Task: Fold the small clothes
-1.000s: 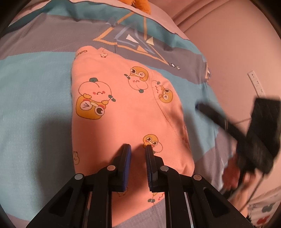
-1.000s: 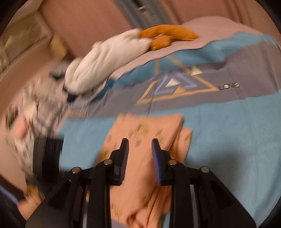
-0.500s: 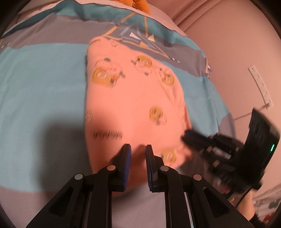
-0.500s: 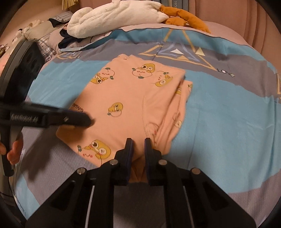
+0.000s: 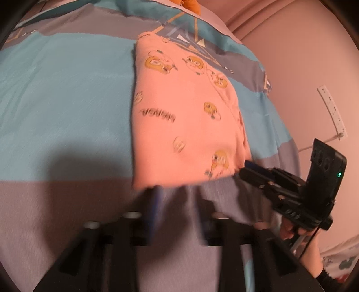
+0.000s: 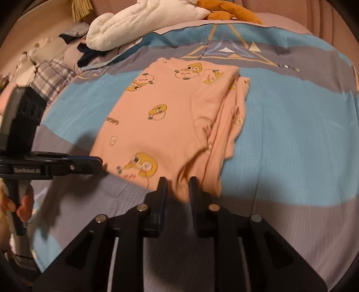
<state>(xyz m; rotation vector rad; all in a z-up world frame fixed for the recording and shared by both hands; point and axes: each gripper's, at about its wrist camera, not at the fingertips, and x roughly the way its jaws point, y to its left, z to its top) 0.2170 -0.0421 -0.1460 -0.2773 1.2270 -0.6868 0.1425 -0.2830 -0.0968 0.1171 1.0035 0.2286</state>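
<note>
Bedding under inspection: a bedspread (image 6: 291, 139) in blue and grey bands with a triangle emblem near its far end covers the bed, and a pink wall (image 5: 291, 56) carrying a white power strip (image 5: 332, 110) stands to the right in the left wrist view. Your work item, a pink garment (image 6: 170, 125) printed with yellow cartoon figures, lies folded and flat on the bedspread, its layered edges stacked along its right side in the right wrist view. Your left claw (image 5: 177, 202) sits at the garment's near edge with its jaws parted, having just been opening; the picture is blurred there, but nothing appears between the fingers. Your right claw (image 6: 177, 191) is at the near right corner of the garment, jaws slightly apart and just been opening, with the cloth's edge lying between the fingers; I cannot tell whether the pads still touch it. At the bed's far end lie a white plush toy (image 6: 143, 20) and an orange plush toy (image 6: 226, 12), with plaid fabric (image 6: 51, 74) and dark clothing (image 6: 92, 52) heaped to the left. Your hand (image 6: 20, 202) grips the left claw's handle.
</note>
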